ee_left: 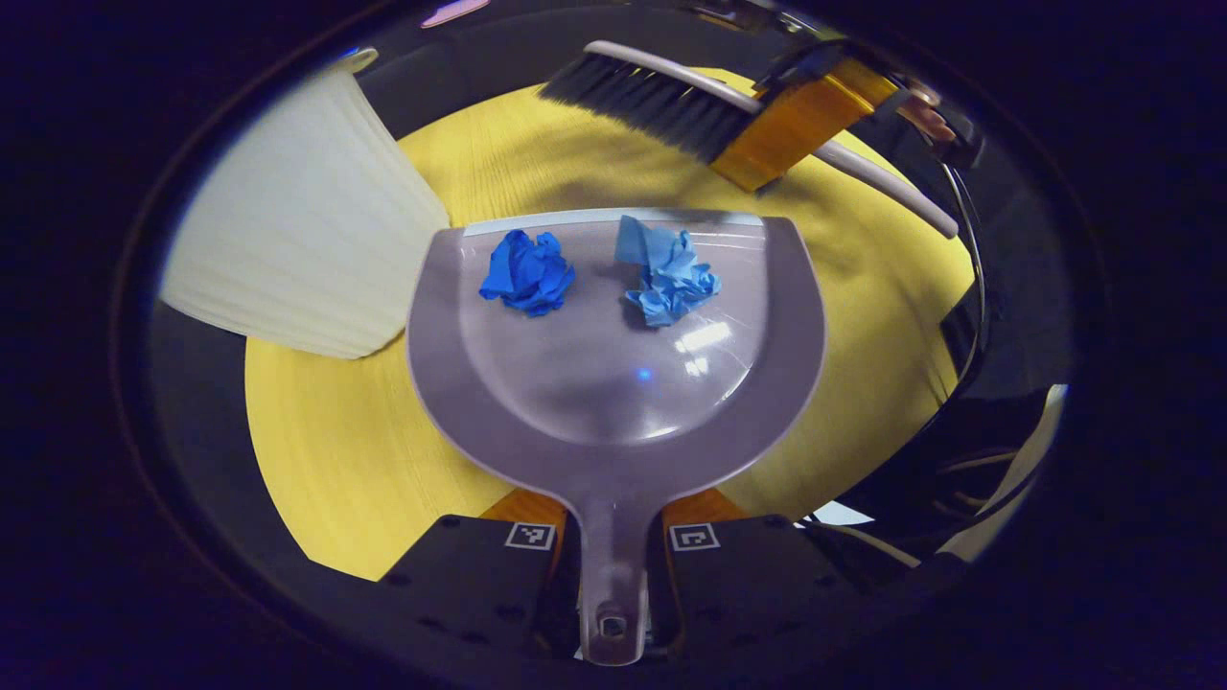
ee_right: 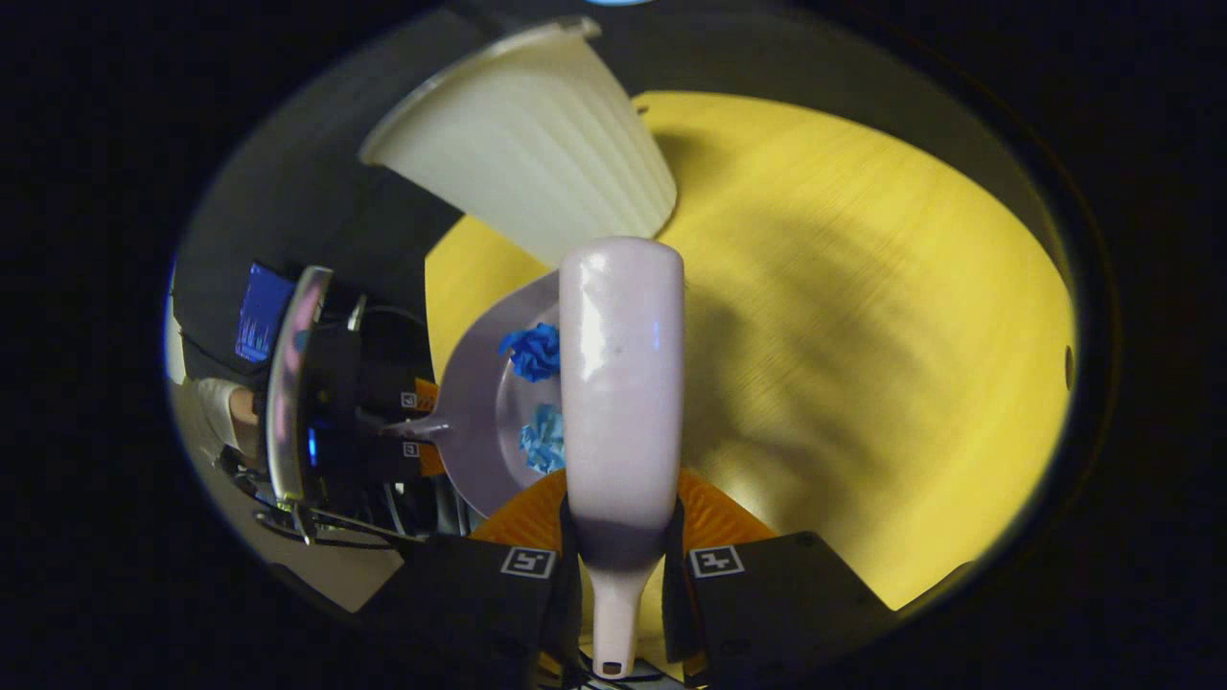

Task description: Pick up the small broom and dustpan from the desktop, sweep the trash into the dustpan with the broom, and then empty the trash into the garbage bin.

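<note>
Left gripper view, nearest first: my left gripper (ee_left: 613,565) is pinched on the handle of the dustpan (ee_left: 613,383), whose long axis runs straight away from the fingers, handle near and open lip far. On the pan floor, close to that far lip, lie a dark blue paper wad (ee_left: 528,273) to the left and a light blue paper wad (ee_left: 668,270) to the right, so I judge the sweeping finished. Beyond and to the left of the pan stands the ribbed white garbage bin (ee_left: 297,230), just beside the pan's left rim on the yellow desktop (ee_left: 335,460). Farthest, upper right, the broom (ee_left: 661,101) hangs above the desktop, clear of the pan, bristles pointing left. Right gripper view: my right gripper (ee_right: 621,561) is clamped on the broom's handle neck, the broom's back pointing away. The coming move, as I judge it, turns on one relation: the bin lies far-left of the pan lip, so the left hand, nearer to it, must lift, swing left and tip.
</note>
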The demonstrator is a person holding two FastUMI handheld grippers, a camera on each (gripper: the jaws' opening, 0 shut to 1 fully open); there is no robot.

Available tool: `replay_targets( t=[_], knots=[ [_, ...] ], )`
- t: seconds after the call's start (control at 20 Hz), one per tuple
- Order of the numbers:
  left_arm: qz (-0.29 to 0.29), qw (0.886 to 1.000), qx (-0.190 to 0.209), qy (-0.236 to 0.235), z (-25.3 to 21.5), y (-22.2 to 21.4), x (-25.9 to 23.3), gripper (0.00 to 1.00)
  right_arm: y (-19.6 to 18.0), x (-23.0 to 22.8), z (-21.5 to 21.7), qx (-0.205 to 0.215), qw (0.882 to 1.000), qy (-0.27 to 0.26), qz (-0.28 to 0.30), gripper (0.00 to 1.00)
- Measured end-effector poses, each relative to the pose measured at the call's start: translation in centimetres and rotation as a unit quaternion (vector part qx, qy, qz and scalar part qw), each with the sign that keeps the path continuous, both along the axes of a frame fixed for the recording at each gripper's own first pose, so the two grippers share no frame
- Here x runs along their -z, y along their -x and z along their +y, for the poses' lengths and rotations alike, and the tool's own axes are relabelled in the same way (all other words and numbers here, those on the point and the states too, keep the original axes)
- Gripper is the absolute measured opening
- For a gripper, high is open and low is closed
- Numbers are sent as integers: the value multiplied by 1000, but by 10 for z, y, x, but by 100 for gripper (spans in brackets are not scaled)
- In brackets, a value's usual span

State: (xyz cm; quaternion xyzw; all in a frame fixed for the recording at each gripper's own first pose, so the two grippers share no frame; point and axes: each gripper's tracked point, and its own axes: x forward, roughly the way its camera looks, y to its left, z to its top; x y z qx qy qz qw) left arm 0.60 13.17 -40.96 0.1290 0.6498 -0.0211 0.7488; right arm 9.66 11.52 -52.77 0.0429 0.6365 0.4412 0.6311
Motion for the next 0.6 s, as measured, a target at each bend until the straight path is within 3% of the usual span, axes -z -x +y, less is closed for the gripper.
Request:
replay_targets(
  t=[0.1,0.2,0.4,0.5,0.6],
  knots=[
    [-42,999,-1,2,-10,-5,-18,27,-21,-49,-20,95,994,-42,-41,36],
    [-90,996,2,5,-15,-14,-45,27,-38,-89,-48,168,980,-86,-71,35],
    [-173,985,0,12,-24,-43,-129,27,-50,-114,-103,257,946,-127,-152,35],
    [-206,978,11,-19,-5,-63,-181,27,-44,-114,-112,288,930,-152,-170,35],
    [-241,964,40,-107,41,-90,-234,29,-32,-98,-113,301,922,-159,-186,35]
  ],
)
